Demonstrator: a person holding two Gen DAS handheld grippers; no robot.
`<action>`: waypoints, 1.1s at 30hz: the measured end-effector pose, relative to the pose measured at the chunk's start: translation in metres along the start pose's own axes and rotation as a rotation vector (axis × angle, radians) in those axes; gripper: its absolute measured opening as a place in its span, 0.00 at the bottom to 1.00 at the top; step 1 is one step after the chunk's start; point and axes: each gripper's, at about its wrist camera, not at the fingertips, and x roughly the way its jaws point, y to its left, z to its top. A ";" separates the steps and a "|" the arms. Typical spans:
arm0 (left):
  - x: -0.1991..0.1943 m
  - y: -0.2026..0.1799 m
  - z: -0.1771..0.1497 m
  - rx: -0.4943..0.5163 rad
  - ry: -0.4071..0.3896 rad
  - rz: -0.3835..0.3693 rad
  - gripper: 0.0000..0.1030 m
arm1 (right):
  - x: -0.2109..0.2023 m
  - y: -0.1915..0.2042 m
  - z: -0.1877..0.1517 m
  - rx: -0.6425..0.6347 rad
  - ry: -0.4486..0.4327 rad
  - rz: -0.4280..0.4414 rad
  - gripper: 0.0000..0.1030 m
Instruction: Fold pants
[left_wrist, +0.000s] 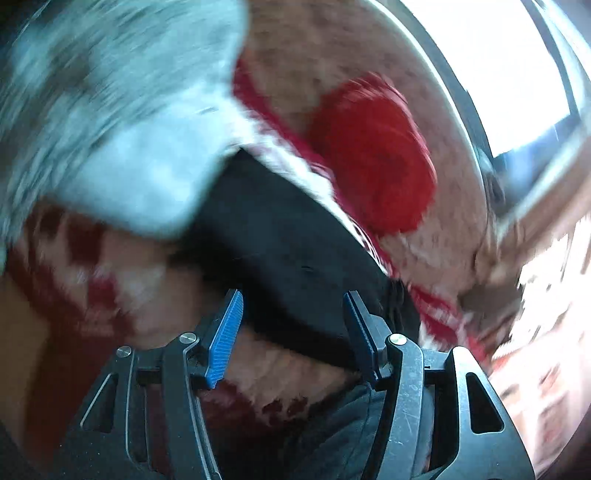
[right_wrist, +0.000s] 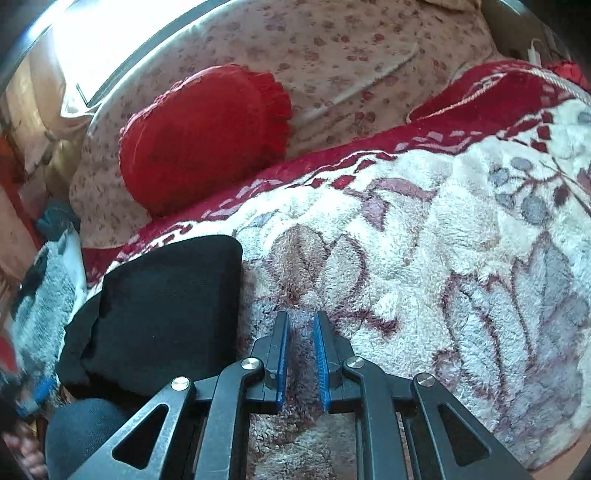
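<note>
The black pants (right_wrist: 162, 306) lie folded into a compact block on the fleecy floral blanket (right_wrist: 424, 258), left of my right gripper (right_wrist: 301, 321). The right gripper's jaws stand a narrow gap apart with nothing between them, hovering over the blanket. In the blurred left wrist view the pants (left_wrist: 280, 251) lie just ahead of my left gripper (left_wrist: 291, 299), which is open wide with its blue pads (left_wrist: 225, 339) apart and empty.
A round red cushion (right_wrist: 203, 136) rests on a floral sheet (right_wrist: 332, 48) behind the blanket; it also shows in the left wrist view (left_wrist: 373, 158). A grey fluffy cloth (left_wrist: 110, 110) lies beside the pants, seen at the left edge (right_wrist: 44, 295). A bright window (left_wrist: 491, 66) stands behind.
</note>
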 end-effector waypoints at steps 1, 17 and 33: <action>0.001 0.009 0.000 -0.052 -0.004 -0.018 0.53 | -0.001 0.001 0.000 -0.005 -0.002 -0.007 0.12; 0.018 0.052 0.003 -0.354 -0.018 -0.169 0.18 | 0.005 0.008 -0.001 -0.040 -0.009 -0.040 0.12; 0.007 -0.132 -0.042 0.746 -0.232 0.209 0.11 | 0.001 0.010 0.002 -0.040 -0.008 -0.029 0.12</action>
